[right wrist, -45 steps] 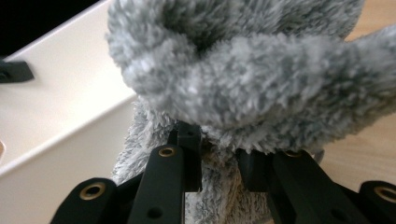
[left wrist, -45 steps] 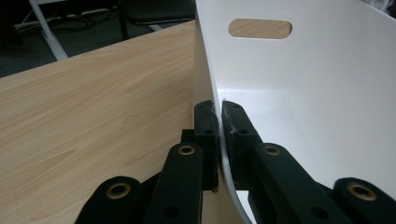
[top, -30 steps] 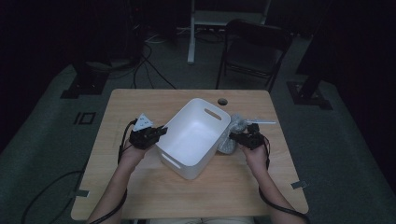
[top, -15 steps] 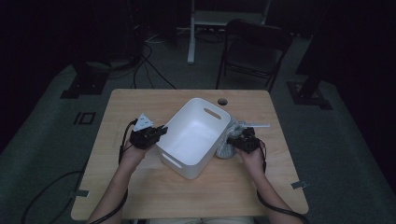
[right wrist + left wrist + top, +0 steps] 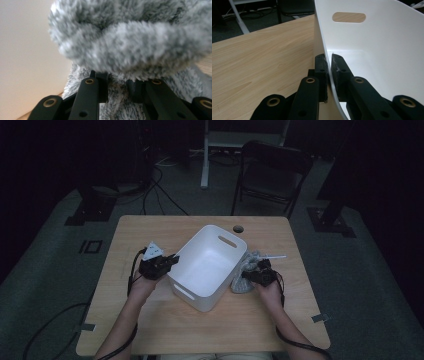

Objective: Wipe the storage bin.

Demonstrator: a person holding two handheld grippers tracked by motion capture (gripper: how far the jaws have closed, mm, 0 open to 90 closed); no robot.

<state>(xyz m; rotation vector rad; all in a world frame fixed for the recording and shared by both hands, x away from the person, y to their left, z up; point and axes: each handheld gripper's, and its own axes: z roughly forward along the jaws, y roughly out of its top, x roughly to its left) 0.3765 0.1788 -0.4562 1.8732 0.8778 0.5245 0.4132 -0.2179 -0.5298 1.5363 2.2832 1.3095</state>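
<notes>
Dark flooring with cables and a folding chair (image 5: 270, 175) was seen behind the wooden surface (image 5: 150, 330). On it, near the middle, a white plastic bin (image 5: 207, 265) was stood at an angle, one handle slot turned toward the far edge. The left tool (image 5: 170, 261) was clamped on the bin's left wall, as seen in the left gripper view, where the thin white wall (image 5: 325, 62) was pinched between the two black jaws. Just beside the bin's right wall, a grey fluffy plush item (image 5: 247, 275) was lying on the surface. The right tool (image 5: 245, 276) was closed on that plush item (image 5: 140, 45), fur being pressed between its jaws.
</notes>
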